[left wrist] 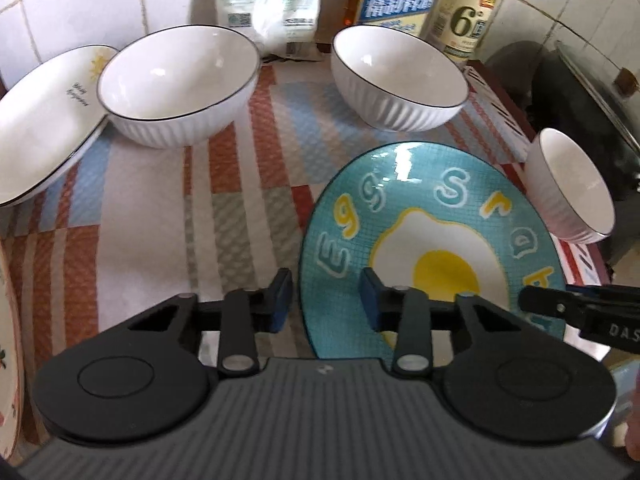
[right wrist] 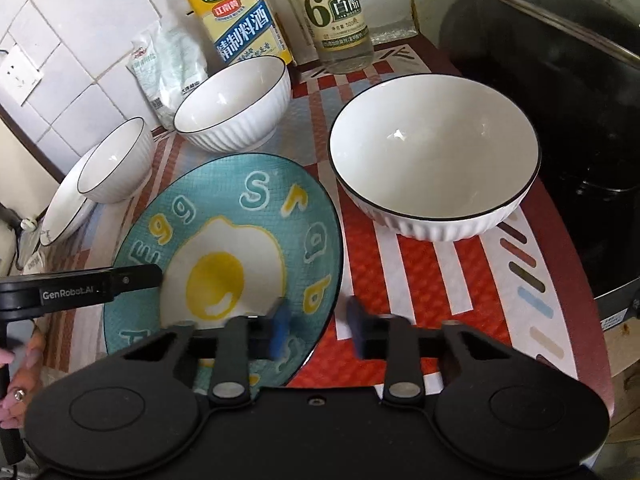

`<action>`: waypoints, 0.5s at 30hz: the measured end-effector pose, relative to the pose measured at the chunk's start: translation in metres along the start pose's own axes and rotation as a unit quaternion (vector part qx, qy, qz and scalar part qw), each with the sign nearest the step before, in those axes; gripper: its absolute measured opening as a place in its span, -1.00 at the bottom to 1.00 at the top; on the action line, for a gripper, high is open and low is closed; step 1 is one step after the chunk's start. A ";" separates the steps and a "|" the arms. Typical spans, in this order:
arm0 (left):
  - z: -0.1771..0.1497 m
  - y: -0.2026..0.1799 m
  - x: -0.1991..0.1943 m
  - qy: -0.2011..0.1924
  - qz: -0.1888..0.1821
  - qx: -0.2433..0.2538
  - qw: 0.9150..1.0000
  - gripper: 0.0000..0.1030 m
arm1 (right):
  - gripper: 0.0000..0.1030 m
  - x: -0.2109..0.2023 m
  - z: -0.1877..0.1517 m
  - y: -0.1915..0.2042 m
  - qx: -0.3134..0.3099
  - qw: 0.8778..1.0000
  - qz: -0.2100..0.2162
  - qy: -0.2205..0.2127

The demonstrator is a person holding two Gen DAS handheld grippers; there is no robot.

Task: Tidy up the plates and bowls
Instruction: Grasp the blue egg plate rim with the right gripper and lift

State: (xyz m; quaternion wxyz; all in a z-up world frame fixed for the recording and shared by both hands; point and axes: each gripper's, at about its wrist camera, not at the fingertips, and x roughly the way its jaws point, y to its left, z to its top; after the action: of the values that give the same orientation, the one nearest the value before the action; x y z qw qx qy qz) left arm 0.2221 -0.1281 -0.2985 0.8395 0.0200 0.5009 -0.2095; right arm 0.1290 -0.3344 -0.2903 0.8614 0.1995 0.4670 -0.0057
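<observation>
Left tongs (left wrist: pixel 326 300) and right tongs (right wrist: pixel 316 326) each spread astride opposite rims of turquoise fried-egg ceramic plate (left wrist: pixel 432 208), three white ribbed bowls beyond, two bottles behind.

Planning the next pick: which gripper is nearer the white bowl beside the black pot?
Right. The right gripper straddles the egg plate rim on the side toward the bowl; the left gripper straddles the plate's opposite rim, farther from the bowl.
</observation>
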 end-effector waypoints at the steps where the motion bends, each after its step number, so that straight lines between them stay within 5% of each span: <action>1: 0.001 -0.002 0.001 0.000 -0.002 0.004 1.000 -0.41 | -0.52 0.002 0.001 -0.001 0.007 1.000 0.009 0.003; 15: 0.001 -0.007 0.006 0.008 0.010 0.006 1.000 -0.37 | -0.53 0.005 0.006 -0.003 0.024 1.000 0.007 0.004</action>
State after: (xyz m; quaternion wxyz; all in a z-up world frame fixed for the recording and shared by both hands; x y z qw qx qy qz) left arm 0.2225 -0.1366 -0.3017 0.8374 0.0320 0.5062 -0.2038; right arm 0.1360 -0.3380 -0.2922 0.8546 0.2233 0.4686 -0.0096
